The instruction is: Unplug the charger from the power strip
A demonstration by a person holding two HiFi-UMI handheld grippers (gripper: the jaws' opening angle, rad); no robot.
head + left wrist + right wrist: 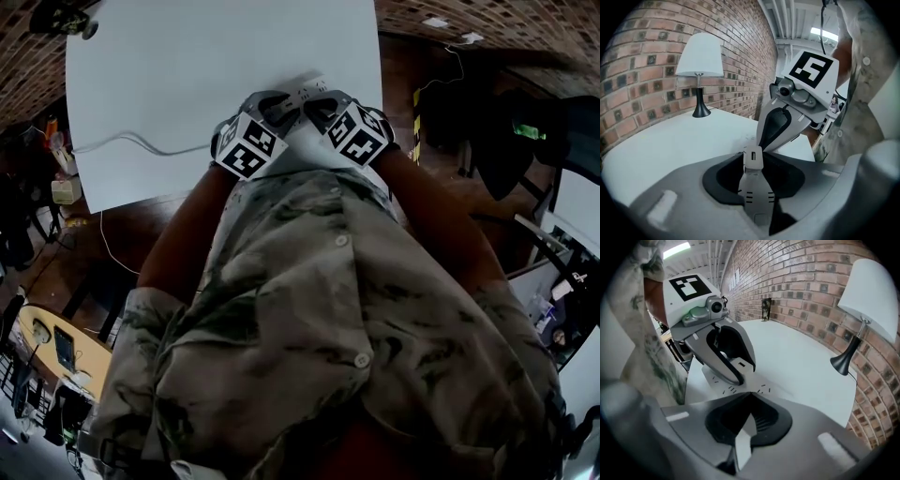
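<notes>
A white power strip lies near the table's front edge, and its slotted face shows in the right gripper view. A small white charger with a port in its top stands on the strip. My left gripper has its jaws on either side of the charger, with no gap showing. It appears again in the right gripper view, where the left gripper holds the charger in its dark hollow. My right gripper is shut, its tips together just over the strip, close beside the left gripper.
The white table stands against a brick wall. A lamp with a white shade and black foot is at the wall side. A white cable runs left from the strip. A small dark object sits far back by the wall.
</notes>
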